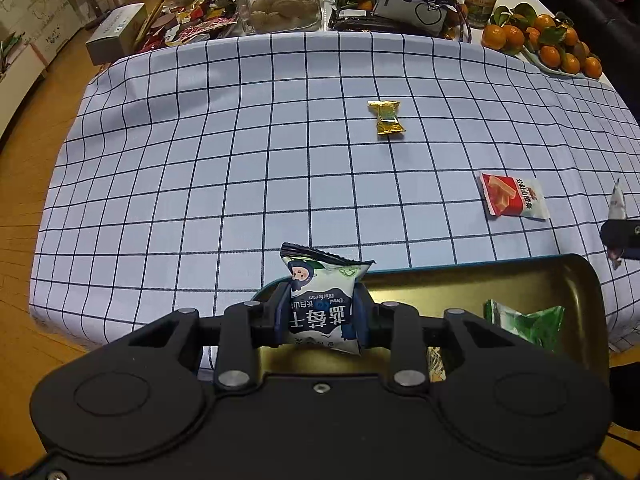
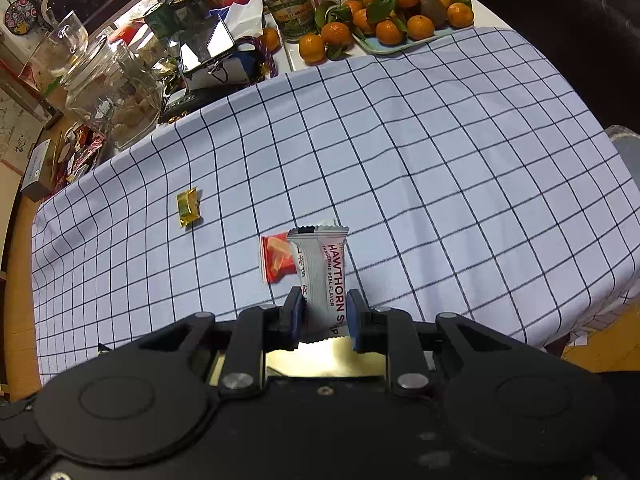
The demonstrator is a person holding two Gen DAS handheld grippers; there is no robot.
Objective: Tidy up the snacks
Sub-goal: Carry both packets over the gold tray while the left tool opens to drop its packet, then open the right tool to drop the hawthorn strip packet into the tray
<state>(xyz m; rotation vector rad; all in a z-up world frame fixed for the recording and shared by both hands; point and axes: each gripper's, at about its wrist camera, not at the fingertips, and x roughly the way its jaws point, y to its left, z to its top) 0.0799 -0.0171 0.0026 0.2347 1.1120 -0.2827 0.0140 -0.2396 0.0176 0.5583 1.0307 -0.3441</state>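
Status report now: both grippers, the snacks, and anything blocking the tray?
Left hand-held gripper shut on blueberry packet, right on hawthorn bar. Gold candy, red packet on cloth. Tray unobstructed.

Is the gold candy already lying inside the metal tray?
No, the gold candy lies on the checked tablecloth, well apart from the metal tray.

Left wrist view: steeply down past left claw [image 1: 322, 312], close over table [image 1: 200, 160]. Right wrist view: likewise past right claw [image 2: 322, 316]. Shared ahead: gold candy [image 1: 386, 118] [image 2: 188, 207], tangerines [image 1: 540, 40] [image 2: 400, 12].
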